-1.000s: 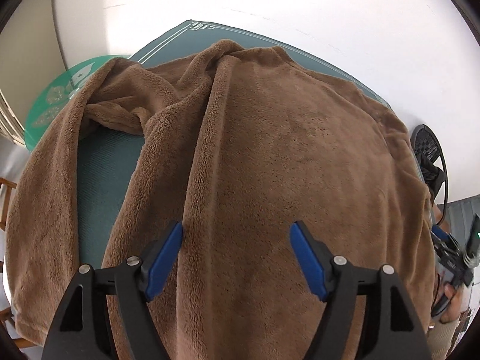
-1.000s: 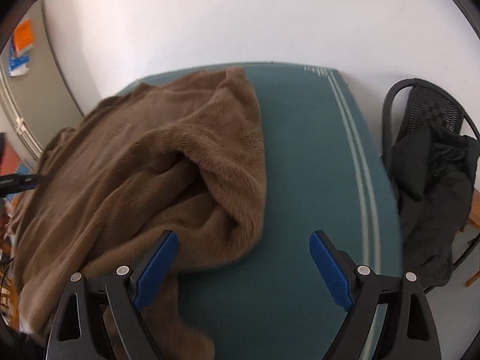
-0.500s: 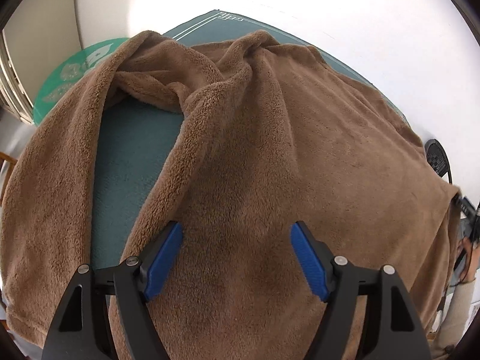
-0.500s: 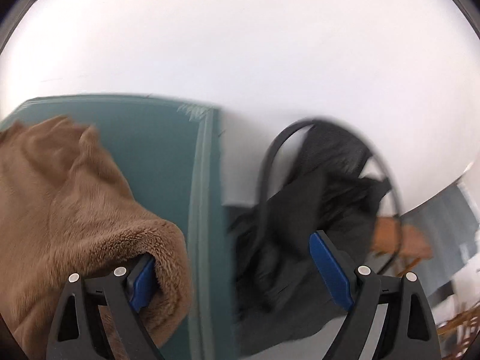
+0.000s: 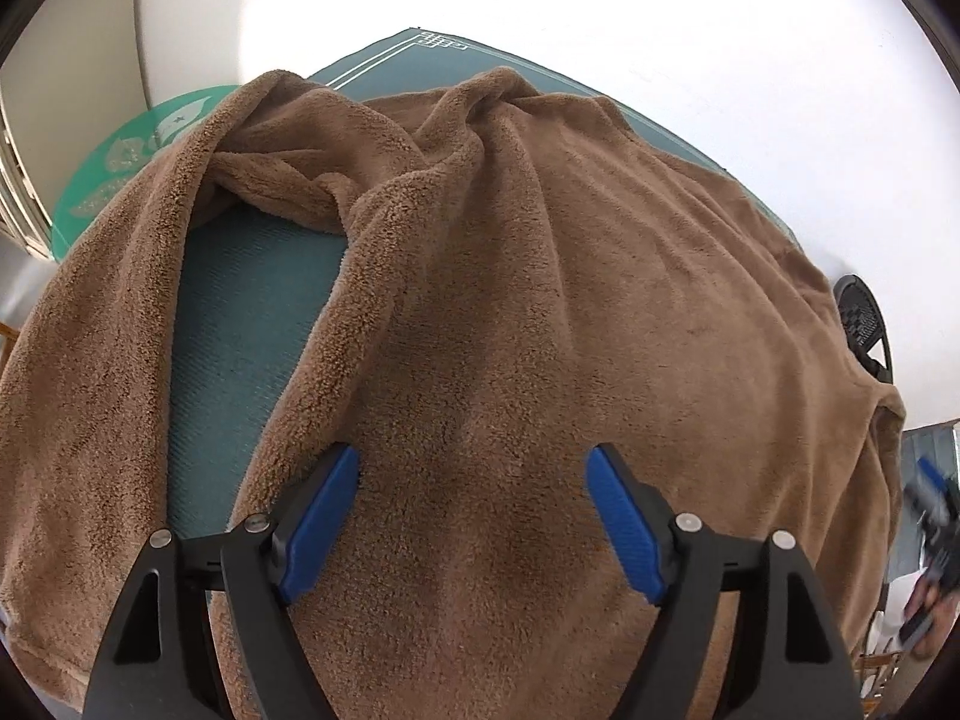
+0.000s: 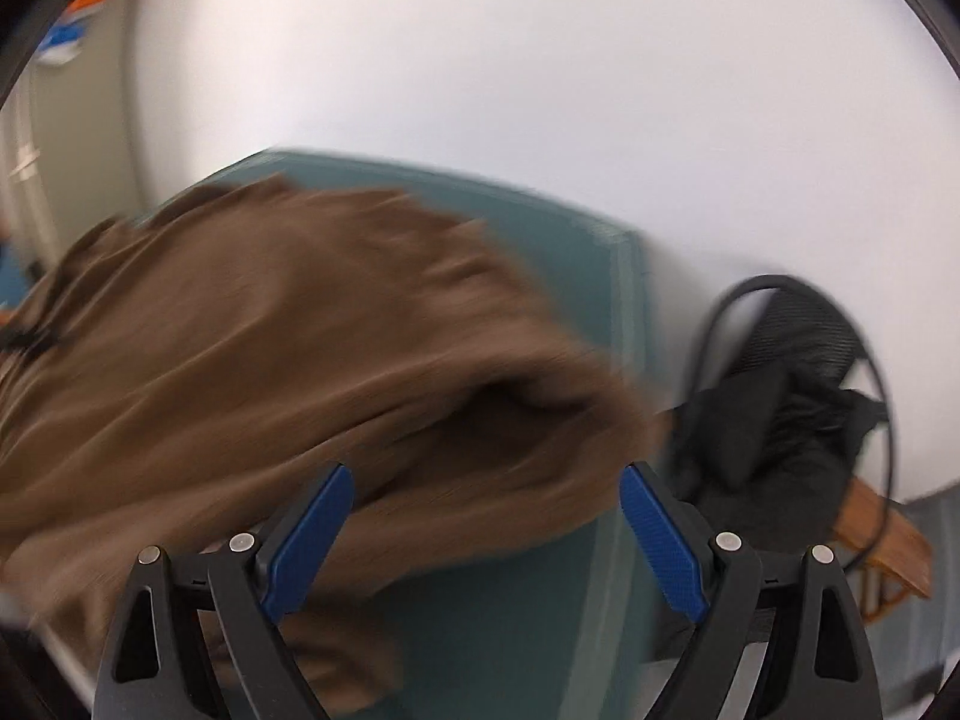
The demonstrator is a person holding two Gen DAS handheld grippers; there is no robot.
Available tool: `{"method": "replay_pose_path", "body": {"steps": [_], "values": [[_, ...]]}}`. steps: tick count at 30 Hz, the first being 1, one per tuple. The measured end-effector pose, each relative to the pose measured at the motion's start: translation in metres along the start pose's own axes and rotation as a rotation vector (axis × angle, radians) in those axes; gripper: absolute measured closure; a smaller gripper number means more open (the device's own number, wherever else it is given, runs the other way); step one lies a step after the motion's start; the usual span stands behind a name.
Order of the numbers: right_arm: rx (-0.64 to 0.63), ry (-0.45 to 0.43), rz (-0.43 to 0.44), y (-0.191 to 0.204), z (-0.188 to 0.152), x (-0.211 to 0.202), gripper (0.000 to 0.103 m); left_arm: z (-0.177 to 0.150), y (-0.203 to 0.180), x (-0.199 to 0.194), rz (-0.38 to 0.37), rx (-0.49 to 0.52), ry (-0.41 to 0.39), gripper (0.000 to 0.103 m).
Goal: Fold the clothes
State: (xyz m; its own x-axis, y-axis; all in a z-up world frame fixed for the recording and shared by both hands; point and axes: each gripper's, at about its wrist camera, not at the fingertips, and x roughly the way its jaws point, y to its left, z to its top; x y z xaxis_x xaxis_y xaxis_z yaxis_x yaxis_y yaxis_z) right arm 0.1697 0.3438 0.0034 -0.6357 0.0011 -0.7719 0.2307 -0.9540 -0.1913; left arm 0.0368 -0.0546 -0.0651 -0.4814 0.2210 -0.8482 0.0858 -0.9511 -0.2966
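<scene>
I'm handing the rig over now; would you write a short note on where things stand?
Left gripper: jaws open above the brown fleece garment, nothing held.
Right gripper: jaws open at the garment's right end, gripping nothing; that view is blurred.
The garment lies spread and rumpled over the teal table, one sleeve bunched at the far side.
Done: no neat fold visible.
Left: smooth it, fold sleeves in, fold the body.

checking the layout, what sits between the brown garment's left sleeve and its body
A bare strip of the teal mat separates the sleeve from the brown garment body, seen in the left wrist view.
</scene>
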Motion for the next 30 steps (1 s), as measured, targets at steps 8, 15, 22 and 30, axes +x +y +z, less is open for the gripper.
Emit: {"method": "replay_pose_path", "body": {"steps": [8,15,22,30], "values": [[-0.065,0.162,-0.328,-0.006,-0.037,0.026,0.011,-0.018,-0.003,-0.016,-0.072,0.045,-0.011,0.021],[-0.004,0.135,-0.627,-0.05,-0.062,-0.026,0.011,-0.034,0.015,-0.027,-0.11,0.01,-0.029,0.021],[0.114,-0.04,-0.049,0.023,-0.053,-0.062,0.011,-0.039,-0.001,-0.027,-0.133,0.045,-0.025,0.021],[0.039,0.109,-0.223,0.042,-0.059,0.002,0.011,-0.052,0.004,-0.039,-0.129,0.049,-0.043,0.021]]}}
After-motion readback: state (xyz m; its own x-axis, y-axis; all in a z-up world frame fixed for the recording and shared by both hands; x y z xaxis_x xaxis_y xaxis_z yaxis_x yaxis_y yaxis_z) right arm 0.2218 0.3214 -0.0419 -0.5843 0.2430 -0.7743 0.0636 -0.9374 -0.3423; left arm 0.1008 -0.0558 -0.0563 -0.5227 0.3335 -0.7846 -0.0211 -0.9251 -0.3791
